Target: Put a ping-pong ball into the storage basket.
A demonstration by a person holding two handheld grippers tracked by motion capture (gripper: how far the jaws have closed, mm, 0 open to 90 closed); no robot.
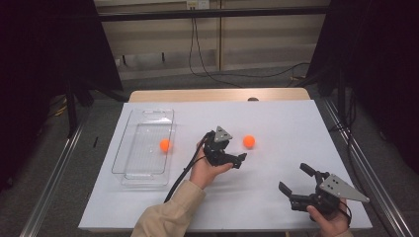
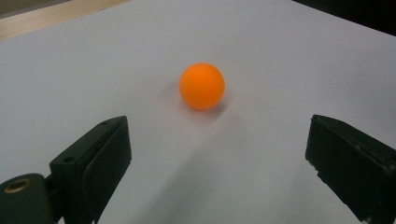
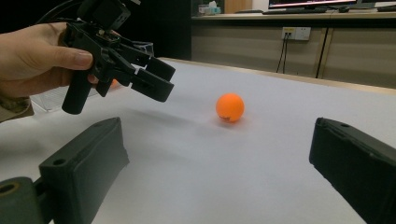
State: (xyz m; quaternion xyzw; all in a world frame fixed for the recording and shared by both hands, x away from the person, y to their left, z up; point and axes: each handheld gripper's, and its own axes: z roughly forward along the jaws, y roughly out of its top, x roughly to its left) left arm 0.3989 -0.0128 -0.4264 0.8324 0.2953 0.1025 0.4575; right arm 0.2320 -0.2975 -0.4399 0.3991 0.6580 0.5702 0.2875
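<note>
From the high view, I see my left gripper [image 1: 236,159] held over the white table [image 1: 276,192], its jaws apart and pointing toward a small orange ball [image 1: 249,141] that lies loose on the table just beyond them. To the left sits a clear plastic rectangular tray [image 1: 129,158] with a second orange ball [image 1: 165,144] inside it. My right gripper [image 1: 296,181] rests near the table's front right corner, jaws apart and holding nothing.

In the left gripper view, the loose orange ball [image 2: 201,86] sits ahead of the two black jaws, roughly centred between them but not yet inside the gap. I judge the step in hand to be the reach. To do it well, I would ease forward low over the table until the ball lies squarely between the pads, then close gently, since a round ball can roll away at a nudge.

In the right gripper view, the left gripper [image 3: 156,79] hovers above the table left of the ball [image 3: 229,108], not touching it.
</note>
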